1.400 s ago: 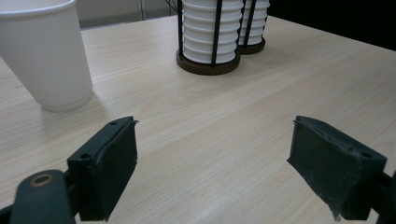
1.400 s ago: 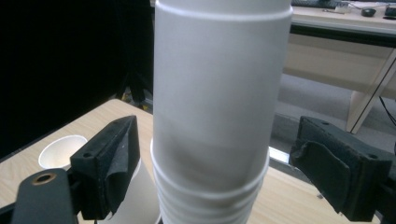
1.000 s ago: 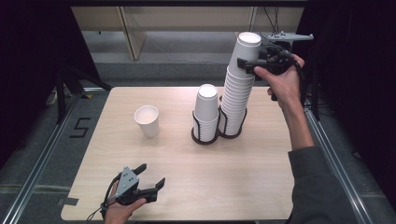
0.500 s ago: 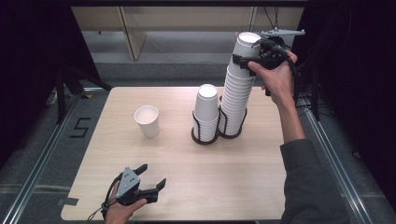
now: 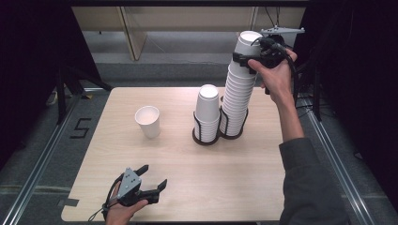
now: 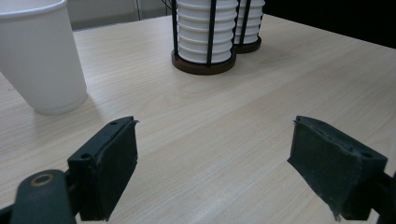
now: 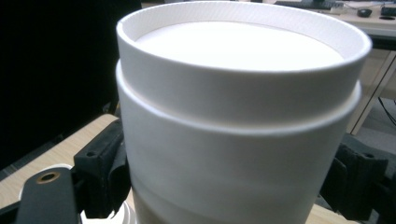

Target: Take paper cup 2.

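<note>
My right gripper (image 5: pixel 241 60) grasps the top cup (image 5: pixel 246 44) of the tall stack (image 5: pixel 237 96), jaws pressed on both its sides, high above the table's (image 5: pixel 263 187) far right edge. My left gripper (image 5: pixel 152 180) rests released, jaws apart and holding nothing, near the table's six o'clock edge. At its eleven o'clock stands a single cup (image 6: pixel 39 56); bare wood lies between them.

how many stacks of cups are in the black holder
2: a short stack in the holder's left slot, and a tall stack in its right slot, whose top the right tongs straddle.
</note>
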